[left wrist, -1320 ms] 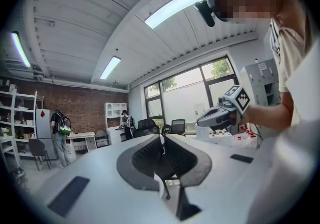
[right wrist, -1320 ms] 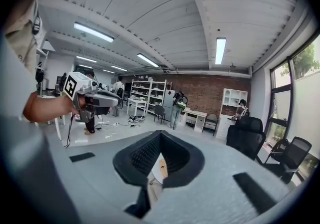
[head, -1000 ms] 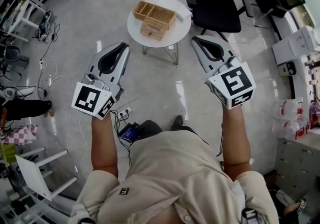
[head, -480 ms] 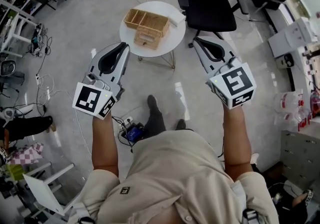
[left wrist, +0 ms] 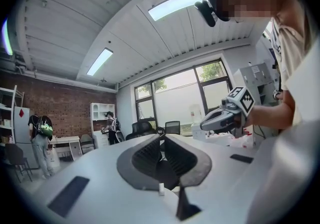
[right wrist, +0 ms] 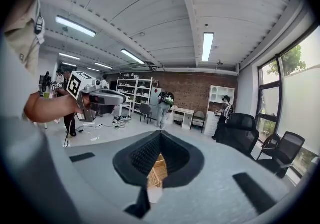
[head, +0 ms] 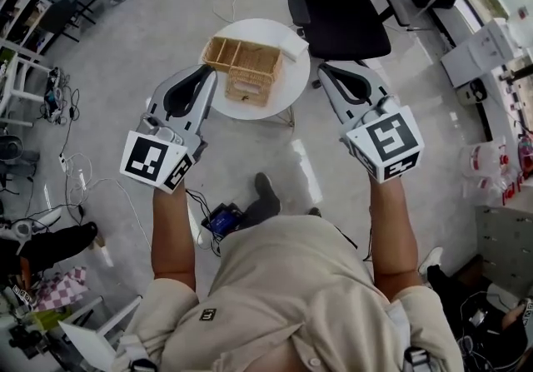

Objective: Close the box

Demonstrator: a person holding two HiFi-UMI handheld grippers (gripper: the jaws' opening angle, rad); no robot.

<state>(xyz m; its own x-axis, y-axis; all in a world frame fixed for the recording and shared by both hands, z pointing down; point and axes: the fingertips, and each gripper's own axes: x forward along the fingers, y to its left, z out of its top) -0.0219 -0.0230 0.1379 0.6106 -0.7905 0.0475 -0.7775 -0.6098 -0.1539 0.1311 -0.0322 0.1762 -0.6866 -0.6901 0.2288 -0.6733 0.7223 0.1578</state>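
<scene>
Nearer than a second ago, the round white bench [head: 254, 110] lies just ahead of both grippers. Left tongs [head: 206, 71] and right tongs [head: 326, 69] are each pressed together, empty. The wicker box [head: 242, 63] sits toward the bench's left edge, long axis running left to right, open side up.

In the right gripper view only a thin strip of the wicker box [right wrist: 156, 168] shows through the slit below the closed jaws. In the head view the left gripper [head: 203, 73] covers the left rim of the round table [head: 279, 94], the black chair [head: 337, 17] is cut by the top edge, and the box is too small to tell its lid
</scene>
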